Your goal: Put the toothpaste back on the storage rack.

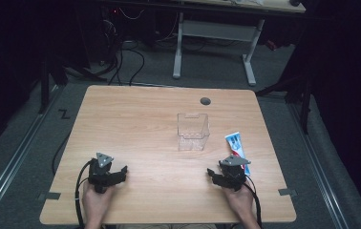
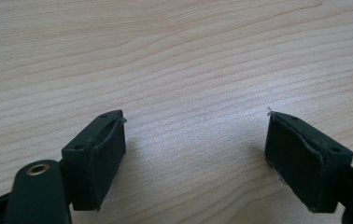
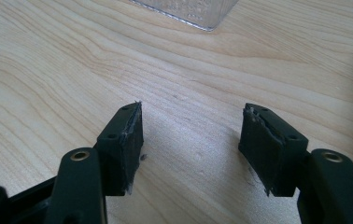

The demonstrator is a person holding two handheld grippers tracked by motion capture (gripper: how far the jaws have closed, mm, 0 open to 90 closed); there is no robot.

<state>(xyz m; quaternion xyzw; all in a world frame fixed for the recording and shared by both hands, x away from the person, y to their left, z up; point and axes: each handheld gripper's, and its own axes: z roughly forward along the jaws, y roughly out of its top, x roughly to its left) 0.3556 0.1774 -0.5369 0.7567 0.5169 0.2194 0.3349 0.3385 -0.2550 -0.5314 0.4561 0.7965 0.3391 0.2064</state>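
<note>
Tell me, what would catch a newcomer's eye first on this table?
Probably the clear plastic box standing alone near the middle of the wooden table. Next, the blue and white tube lying flat to its right, just beyond the right gripper. Both that one and the left gripper sit at the near edge with jaws open and nothing between them.
</note>
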